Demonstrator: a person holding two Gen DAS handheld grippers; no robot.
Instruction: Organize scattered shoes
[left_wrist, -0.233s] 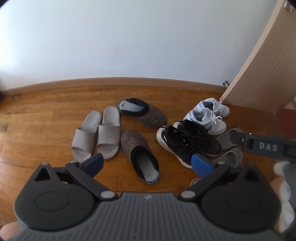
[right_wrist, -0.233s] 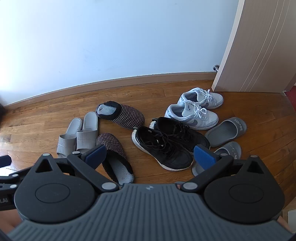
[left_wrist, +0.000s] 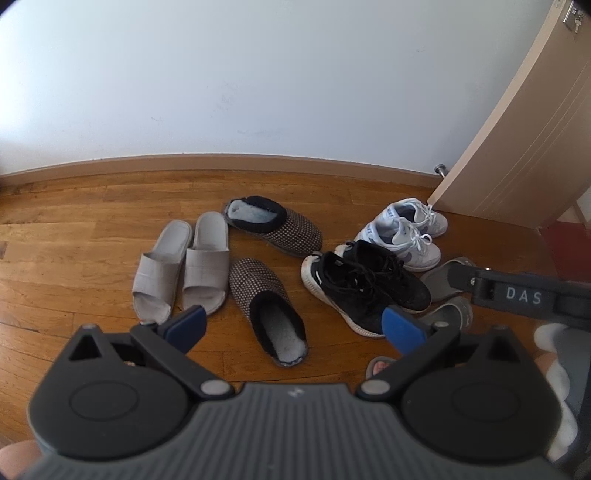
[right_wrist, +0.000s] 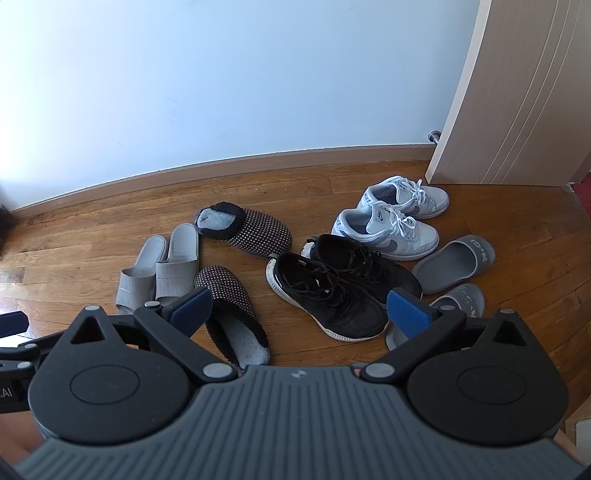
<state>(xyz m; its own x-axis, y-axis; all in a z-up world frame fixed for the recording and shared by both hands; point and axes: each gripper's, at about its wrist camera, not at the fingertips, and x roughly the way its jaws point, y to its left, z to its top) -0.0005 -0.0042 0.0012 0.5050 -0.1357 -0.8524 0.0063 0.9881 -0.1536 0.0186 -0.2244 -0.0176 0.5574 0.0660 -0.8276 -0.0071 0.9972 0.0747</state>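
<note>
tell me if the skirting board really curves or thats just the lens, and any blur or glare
Lens: the baseboard bows in the left wrist view and the baseboard arcs more steeply in the right wrist view; fisheye bending. Right wrist view has bright glare on the wall at left. Shoes look sharp in both; corners vignette dark.

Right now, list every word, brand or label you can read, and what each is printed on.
"DAS": white letters on the right tool's black body, seen from the left wrist view.
"NIKE": heel tab of the near white sneaker; the far white sneaker reads the same.
Grey slide strap: white lettering, upside down, unreadable.
".AI": fragment on the left tool's body, cut by the frame.
</note>
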